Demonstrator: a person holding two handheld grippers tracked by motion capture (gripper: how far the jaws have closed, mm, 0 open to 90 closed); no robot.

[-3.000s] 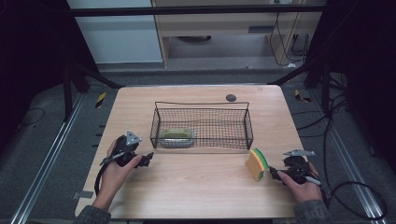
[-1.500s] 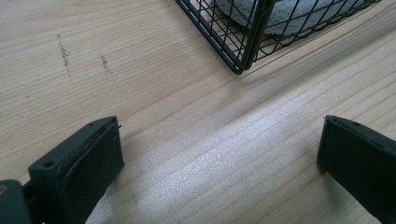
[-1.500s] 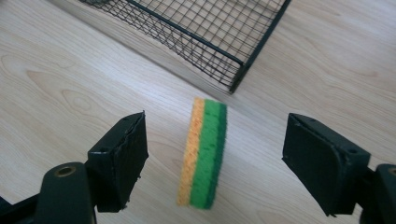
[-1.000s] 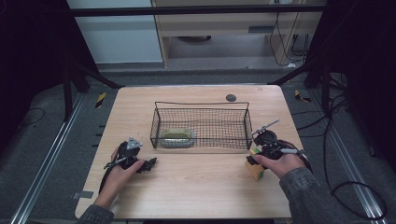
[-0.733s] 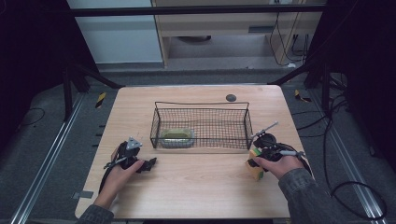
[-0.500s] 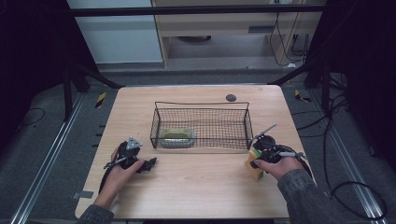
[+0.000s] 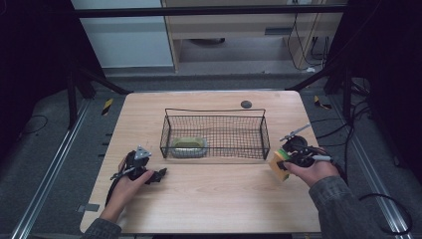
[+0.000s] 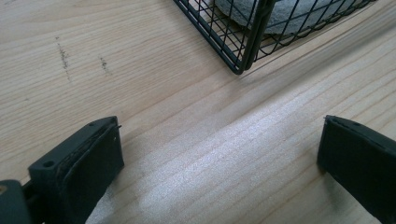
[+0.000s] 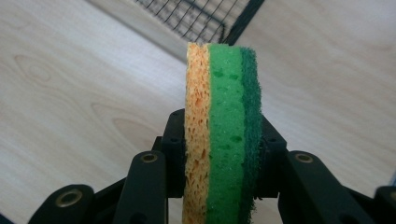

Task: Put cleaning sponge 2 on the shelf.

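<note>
A sponge (image 9: 220, 126) with orange, light green and dark green layers stands on edge between the jaws of my right gripper (image 9: 218, 154), which is shut on it. From above, the sponge (image 7: 278, 164) hangs just right of the black wire basket (image 7: 214, 133), with my right gripper (image 7: 291, 158) behind it. A grey-green dish (image 7: 187, 146) lies inside the basket at its left end. My left gripper (image 7: 158, 175) rests low on the table's left front; its jaws stand wide apart over bare wood (image 8: 219, 154), facing the basket's corner (image 8: 243, 65).
The wooden table (image 7: 209, 199) carries a small dark round disc (image 7: 246, 104) near its far edge. Black frame posts and cables stand to either side of the table. Bare wood stretches in front of the basket between the two hands.
My right gripper has closed on the sponge and lifted it from the table's right front towards the basket's right end. The left hand has stayed put.
</note>
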